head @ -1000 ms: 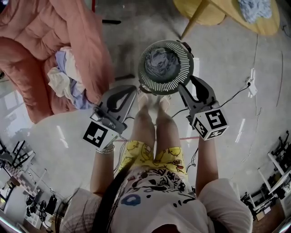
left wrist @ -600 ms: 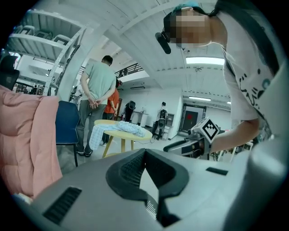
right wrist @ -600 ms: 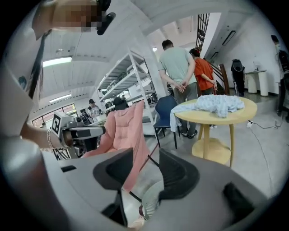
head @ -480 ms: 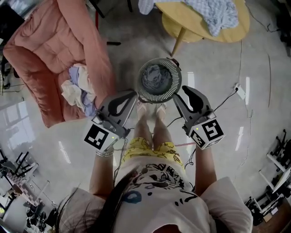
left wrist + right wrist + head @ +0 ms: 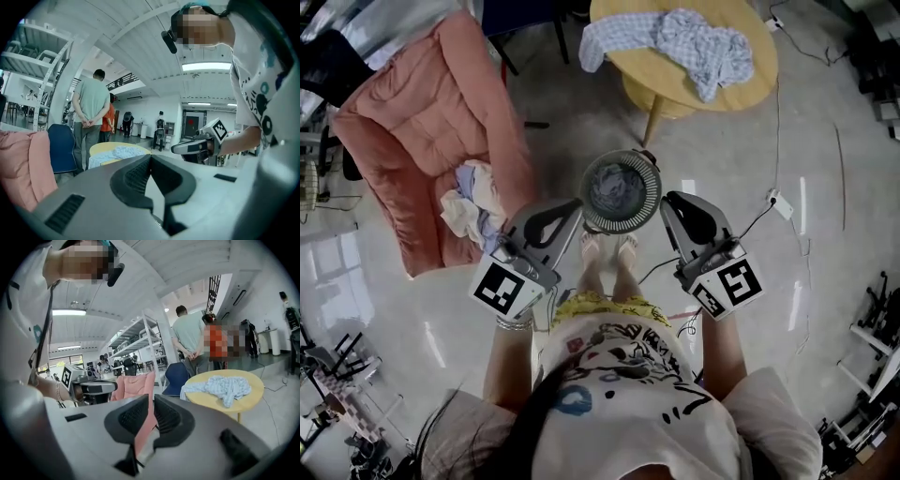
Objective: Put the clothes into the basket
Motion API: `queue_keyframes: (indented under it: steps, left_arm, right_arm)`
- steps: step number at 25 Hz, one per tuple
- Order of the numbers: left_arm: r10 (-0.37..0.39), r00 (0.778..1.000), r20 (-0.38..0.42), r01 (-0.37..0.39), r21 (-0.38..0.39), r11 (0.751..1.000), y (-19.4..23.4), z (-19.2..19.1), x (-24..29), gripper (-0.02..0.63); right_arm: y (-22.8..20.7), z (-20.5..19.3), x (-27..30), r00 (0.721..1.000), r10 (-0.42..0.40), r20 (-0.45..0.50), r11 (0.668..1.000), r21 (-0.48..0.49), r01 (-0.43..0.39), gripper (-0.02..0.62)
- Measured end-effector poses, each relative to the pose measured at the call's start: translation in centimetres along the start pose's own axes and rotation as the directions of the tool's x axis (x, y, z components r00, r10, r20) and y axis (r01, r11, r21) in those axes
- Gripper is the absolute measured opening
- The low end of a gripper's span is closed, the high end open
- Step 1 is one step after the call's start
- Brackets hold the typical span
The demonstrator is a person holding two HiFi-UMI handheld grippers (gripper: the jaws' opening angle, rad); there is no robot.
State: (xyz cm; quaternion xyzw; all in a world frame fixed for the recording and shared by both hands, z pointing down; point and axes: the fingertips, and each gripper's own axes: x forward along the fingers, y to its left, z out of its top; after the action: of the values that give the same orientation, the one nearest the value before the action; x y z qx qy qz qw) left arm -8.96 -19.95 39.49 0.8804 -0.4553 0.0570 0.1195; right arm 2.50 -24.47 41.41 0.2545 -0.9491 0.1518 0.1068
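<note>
Head view: the basket (image 5: 652,192), with grey clothes (image 5: 617,187) inside, stands on the floor between the two gripper tips and just beyond them. The left gripper (image 5: 572,204) has its jaws together, empty. The right gripper (image 5: 667,199) is closing, with a slit left and nothing between its jaws. Pale clothes (image 5: 694,37) lie on the round surface (image 5: 675,84) farther ahead.

I'm standing on a glossy grey floor (image 5: 825,187). Round yellow table (image 5: 670,82) ahead, pink padded lounger (image 5: 422,122) on my left, blue chair (image 5: 61,147) between them. White metal racks (image 5: 35,61), ceiling strip light (image 5: 206,66).
</note>
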Motion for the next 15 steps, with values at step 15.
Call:
queue_keyframes:
  steps: [15]
  left_arm:
    - [-0.023, 0.997, 0.079, 0.019, 0.058, 0.998, -2.4, 7.7, -0.4, 0.011]
  right_arm:
    - [1.1, 9.6, -4.9, 0.988, 0.006, 0.157, 0.998, -0.056, 0.003, 0.041]
